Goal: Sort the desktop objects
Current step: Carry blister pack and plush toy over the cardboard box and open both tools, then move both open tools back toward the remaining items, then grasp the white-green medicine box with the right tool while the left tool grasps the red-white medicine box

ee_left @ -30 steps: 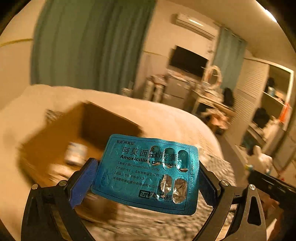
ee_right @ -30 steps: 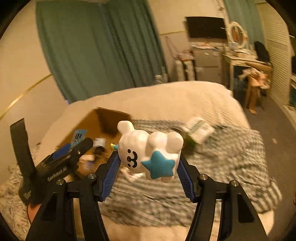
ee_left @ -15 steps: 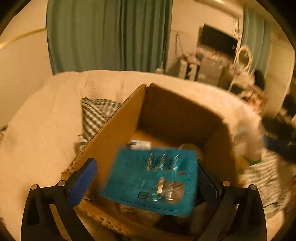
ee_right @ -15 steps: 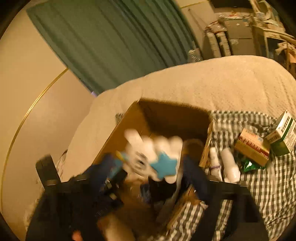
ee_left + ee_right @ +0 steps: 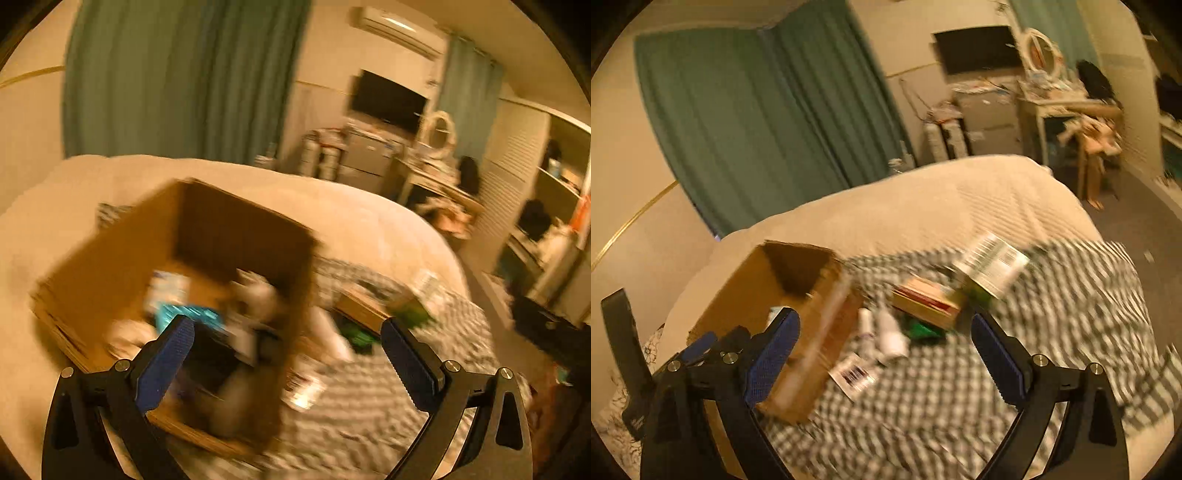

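- Both hand-held grippers are seen with jaws spread wide and nothing between the blue pads: the left gripper (image 5: 284,332) and the right gripper (image 5: 884,332). A second ago the left one was clamped on a teal blister pack and the right one on a white toy with a blue star; both have been released since.
- Bed (image 5: 923,206), covered in a cream blanket, is the largest surface, with a checked cloth (image 5: 1052,332) spread across its near part.
- Cardboard box (image 5: 122,266) stands open on the bed at the left edge of the checked cloth.
- Inside the box, the teal blister pack (image 5: 192,314) is now seen lying on the bottom, and the white toy (image 5: 258,295) beside it near the right wall; both are blurred.
- On the cloth just right of the box, a white and green carton (image 5: 991,264), a yellow and red carton (image 5: 927,301), a green packet (image 5: 923,330), two small white bottles (image 5: 886,332) and a flat barcode label (image 5: 855,374) are left lying close together.
- No writing can be read in the present views because of motion blur; only barcode stripes are made out on the label and the white carton.
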`<state>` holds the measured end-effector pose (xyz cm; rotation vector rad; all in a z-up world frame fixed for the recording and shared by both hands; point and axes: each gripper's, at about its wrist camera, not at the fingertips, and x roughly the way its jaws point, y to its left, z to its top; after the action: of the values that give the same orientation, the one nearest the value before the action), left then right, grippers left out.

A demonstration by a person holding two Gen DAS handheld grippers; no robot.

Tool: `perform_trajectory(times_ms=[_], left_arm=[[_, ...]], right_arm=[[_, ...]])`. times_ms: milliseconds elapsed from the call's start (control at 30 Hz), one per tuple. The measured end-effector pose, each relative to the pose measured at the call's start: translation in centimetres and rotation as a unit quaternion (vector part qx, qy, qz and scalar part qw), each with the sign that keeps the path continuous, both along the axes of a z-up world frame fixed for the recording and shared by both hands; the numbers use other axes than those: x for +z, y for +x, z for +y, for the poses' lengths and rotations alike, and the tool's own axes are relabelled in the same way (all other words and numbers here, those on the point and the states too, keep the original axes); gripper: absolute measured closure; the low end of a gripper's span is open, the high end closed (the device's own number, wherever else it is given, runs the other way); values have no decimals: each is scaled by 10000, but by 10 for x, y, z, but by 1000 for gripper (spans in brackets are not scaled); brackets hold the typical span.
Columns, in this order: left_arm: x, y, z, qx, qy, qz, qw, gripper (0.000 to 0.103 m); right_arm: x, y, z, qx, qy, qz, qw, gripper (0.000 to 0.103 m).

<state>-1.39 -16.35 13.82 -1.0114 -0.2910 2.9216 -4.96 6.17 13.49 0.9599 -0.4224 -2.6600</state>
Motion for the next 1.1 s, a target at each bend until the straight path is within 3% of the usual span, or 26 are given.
perform_trajectory(times_ms=[200,333,467,600,733,967,1100], left_arm=[[-42,20,69,-454,2,-490,9978,0],[-72,21,93,-315,-269,-677,9968,0],[-94,6,97,-133,51,-766,9970,0],[-102,-20,98,57,271,-845,9960,0],[-113,-72,99,152,473,-845,9952,0],[-151,-160,96,611,1048,-1123,9862,0],[-156,-184,103,613,707,-958,9910,0]], right_arm=[[-19,42,48,-249,19,-254,9994,9],[-40,53,67,-226,321,-310,9987,9],[-62,46,83,-162,258,-330,9990,9],[-78,16,91,-52,245,-304,9992,9],[-87,-25,91,153,325,-282,9990,9],[-120,-104,77,561,703,-202,9957,9],[-141,-129,64,879,1277,-110,9878,9]])
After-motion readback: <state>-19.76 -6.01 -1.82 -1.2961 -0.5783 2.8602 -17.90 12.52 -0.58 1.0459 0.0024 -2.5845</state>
